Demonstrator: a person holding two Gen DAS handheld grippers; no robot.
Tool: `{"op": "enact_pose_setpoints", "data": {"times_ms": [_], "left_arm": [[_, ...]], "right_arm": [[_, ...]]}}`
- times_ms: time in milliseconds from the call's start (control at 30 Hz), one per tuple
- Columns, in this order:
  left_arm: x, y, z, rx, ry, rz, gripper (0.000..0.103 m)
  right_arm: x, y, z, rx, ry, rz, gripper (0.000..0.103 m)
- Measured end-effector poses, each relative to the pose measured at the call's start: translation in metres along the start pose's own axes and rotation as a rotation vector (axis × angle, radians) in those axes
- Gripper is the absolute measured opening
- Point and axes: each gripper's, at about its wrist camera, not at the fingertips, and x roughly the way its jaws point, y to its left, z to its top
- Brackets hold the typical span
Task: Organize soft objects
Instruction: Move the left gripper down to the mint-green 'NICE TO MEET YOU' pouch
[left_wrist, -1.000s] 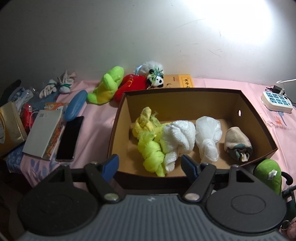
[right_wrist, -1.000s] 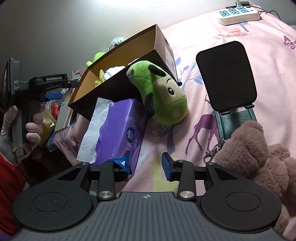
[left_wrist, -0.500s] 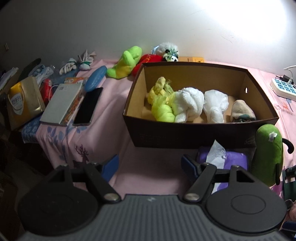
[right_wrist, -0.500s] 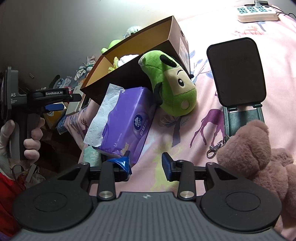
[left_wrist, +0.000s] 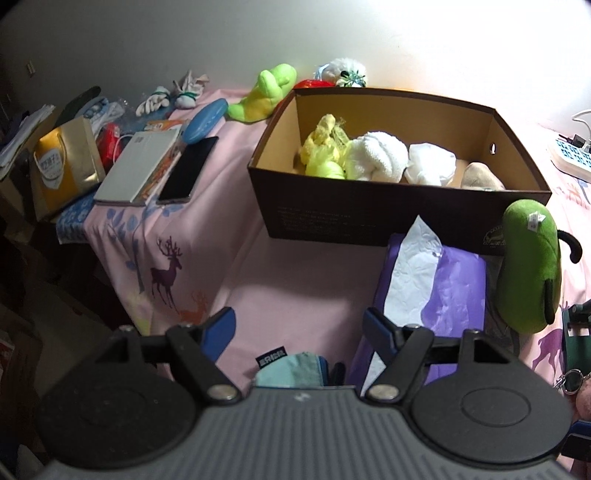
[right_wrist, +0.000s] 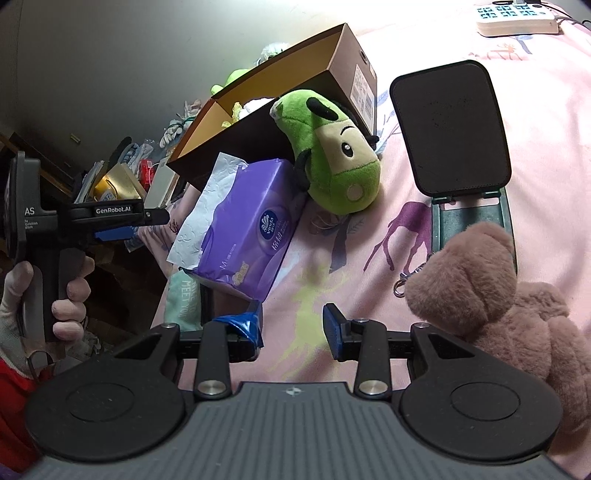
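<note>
Here green plush (right_wrist: 332, 155) lies diagonally, face toward right gripper (right_wrist: 291, 325).

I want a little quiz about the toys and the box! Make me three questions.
1. True or false: the brown box already has rolled cloths inside.
2. What lies nearest the right tongs?
A. pink teddy bear
B. yellow-green plush
C. blue oval
3. Fill in: the green plush leans against the box, next to the purple ______ pack.

Key: 1 true. 2 A. 3 tissue.
</note>
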Motion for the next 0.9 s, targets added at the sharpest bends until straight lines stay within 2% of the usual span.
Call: {"op": "enact_pose_setpoints", "data": {"times_ms": [400, 533, 767, 900], "left_arm": [[0.01, 0.019, -0.045, -0.072, 0.111, 0.054, 0.076], [0.009, 0.022, -0.053, -0.076, 0.124, 0.064, 0.077], [0.015, 0.027, -0.071, -0.089, 0.16, 0.039, 0.078], [0.021, 0.033, -0.083, -0.104, 0.18, -0.019, 0.079]], "right_arm": [[-0.001, -0.015, -0.013, 0.03, 0.033, 0.03, 0.02], [0.001, -0.013, -0.015, 0.027, 0.033, 0.04, 0.02], [0.012, -0.007, -0.016, 0.025, 0.05, 0.035, 0.02], [0.016, -0.002, -0.012, 0.027, 0.038, 0.02, 0.02]]}}
